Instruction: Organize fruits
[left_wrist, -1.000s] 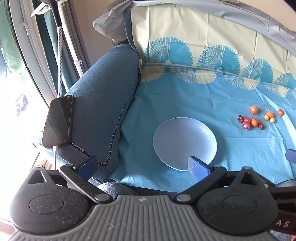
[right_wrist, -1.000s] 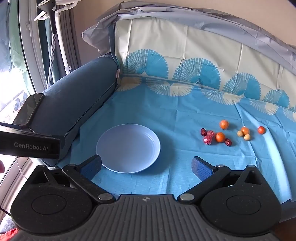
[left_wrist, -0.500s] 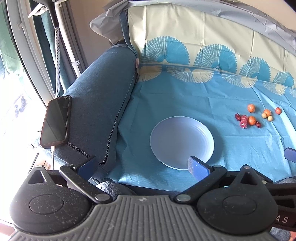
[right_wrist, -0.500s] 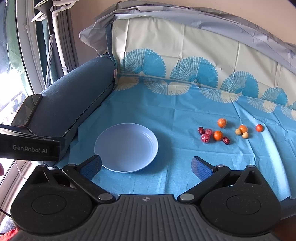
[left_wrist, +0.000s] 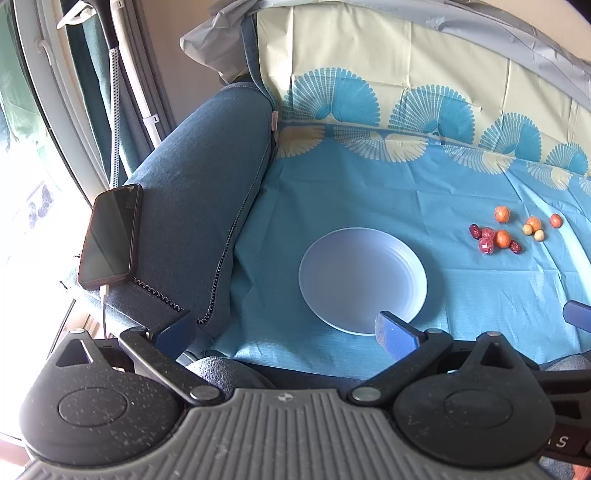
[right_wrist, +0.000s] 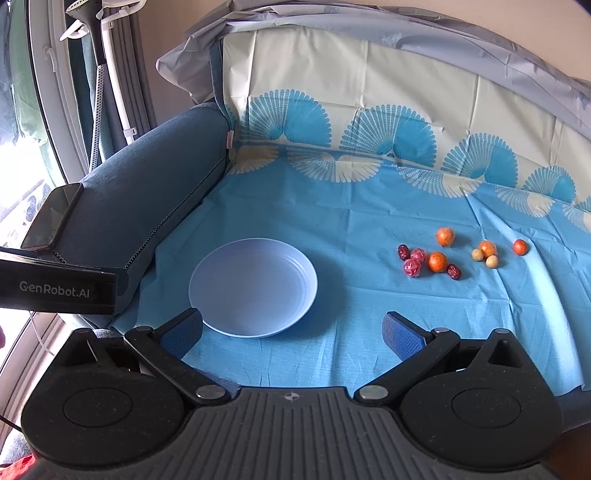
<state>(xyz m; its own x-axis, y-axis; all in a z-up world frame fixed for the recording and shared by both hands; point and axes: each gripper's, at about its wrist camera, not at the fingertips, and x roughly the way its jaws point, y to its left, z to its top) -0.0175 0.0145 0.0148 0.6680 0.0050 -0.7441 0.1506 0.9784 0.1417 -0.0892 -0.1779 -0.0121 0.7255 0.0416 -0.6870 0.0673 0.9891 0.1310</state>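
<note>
Both the left gripper (left_wrist: 284, 328) and the right gripper (right_wrist: 291, 330) are released and hold nothing. The fruits (right_wrist: 437, 261) lie together on the blue cloth (right_wrist: 351, 229), well to the right of the empty plate (right_wrist: 253, 287)

Right claw (right_wrist: 291, 332) gapes above cloth (right_wrist: 351, 221), plate (right_wrist: 253, 288) left of fruits (right_wrist: 443, 258).
</note>
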